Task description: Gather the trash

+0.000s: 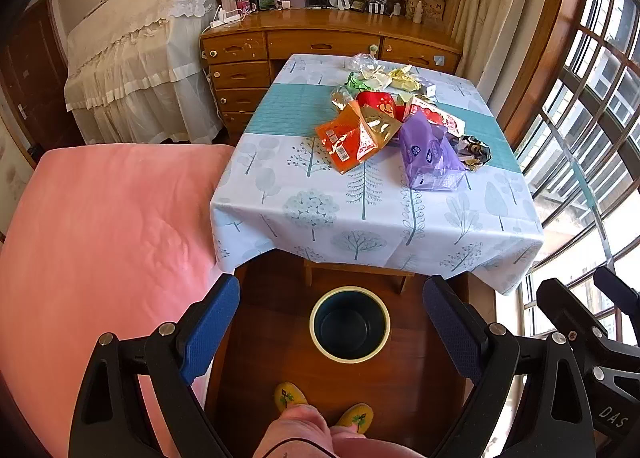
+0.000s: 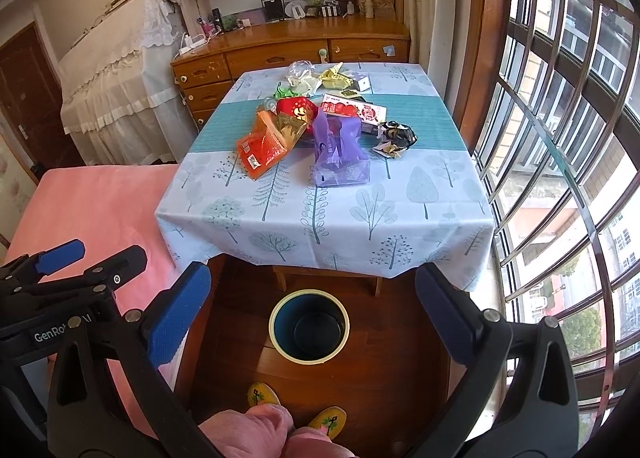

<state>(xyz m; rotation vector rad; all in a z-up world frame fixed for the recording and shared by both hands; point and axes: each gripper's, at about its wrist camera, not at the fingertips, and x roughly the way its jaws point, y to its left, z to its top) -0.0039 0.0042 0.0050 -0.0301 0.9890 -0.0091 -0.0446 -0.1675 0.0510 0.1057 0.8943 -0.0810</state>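
Observation:
A pile of trash lies on the table (image 1: 360, 218) with the tree-print cloth: an orange wrapper (image 1: 346, 142) (image 2: 262, 148), a purple plastic bag (image 1: 430, 156) (image 2: 338, 154), a red packet (image 1: 378, 102), a crumpled dark wrapper (image 1: 474, 150) (image 2: 396, 136) and pale wrappers (image 1: 404, 78) at the back. A dark bin (image 1: 350, 324) (image 2: 308, 326) with a pale rim stands on the floor in front of the table. My left gripper (image 1: 332, 322) is open and empty above the bin. My right gripper (image 2: 312, 306) is open and empty, also above the bin.
A pink bed (image 1: 100, 250) lies to the left. A wooden desk (image 1: 332, 38) with drawers stands behind the table. A barred window (image 2: 560, 138) fills the right side. The person's knees and yellow slippers (image 1: 290, 396) are by the bin on the wooden floor.

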